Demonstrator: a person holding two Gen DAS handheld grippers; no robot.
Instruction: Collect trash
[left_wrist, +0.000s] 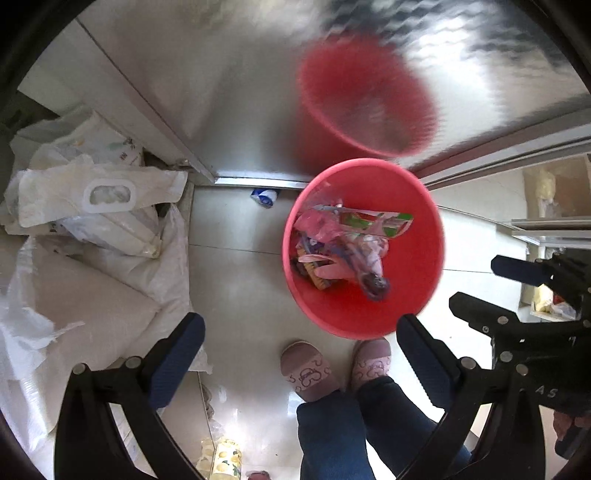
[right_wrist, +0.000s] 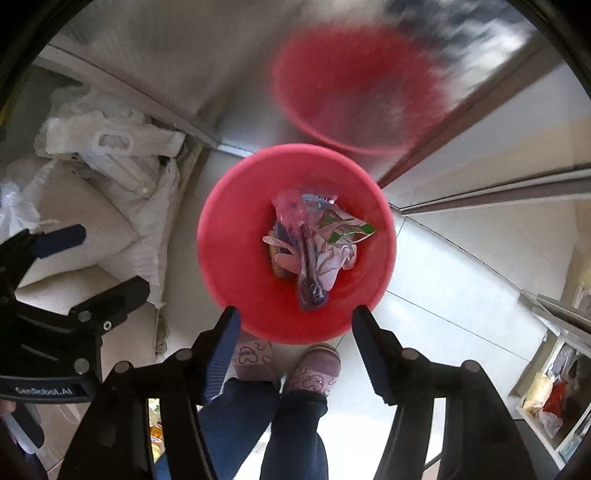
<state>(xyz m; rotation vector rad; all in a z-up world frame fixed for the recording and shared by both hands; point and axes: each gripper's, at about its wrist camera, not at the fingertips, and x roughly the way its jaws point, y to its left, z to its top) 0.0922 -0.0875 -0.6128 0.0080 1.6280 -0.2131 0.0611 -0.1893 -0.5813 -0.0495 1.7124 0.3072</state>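
A red plastic bin (left_wrist: 417, 254) (right_wrist: 229, 236) stands on the pale tiled floor below both grippers. Crumpled wrappers (left_wrist: 347, 243) (right_wrist: 314, 243) lie in its bottom: pink film, a green and white packet, purple plastic. My left gripper (left_wrist: 301, 332) hangs open above the floor left of the bin, nothing between its fingers. My right gripper (right_wrist: 293, 317) stands open over the bin's near rim, also with nothing between its fingers. Each gripper shows at the edge of the other's view. A small blue and white scrap (left_wrist: 264, 195) lies on the floor by the metal threshold.
A shiny metal door (left_wrist: 229, 92) behind the bin mirrors it. White sacks and wipe packs (left_wrist: 99, 206) (right_wrist: 110, 155) pile up at the left. A person's slippered feet (left_wrist: 332, 369) (right_wrist: 288, 365) stand just in front of the bin. A shelf with packets (right_wrist: 550, 391) sits at the right.
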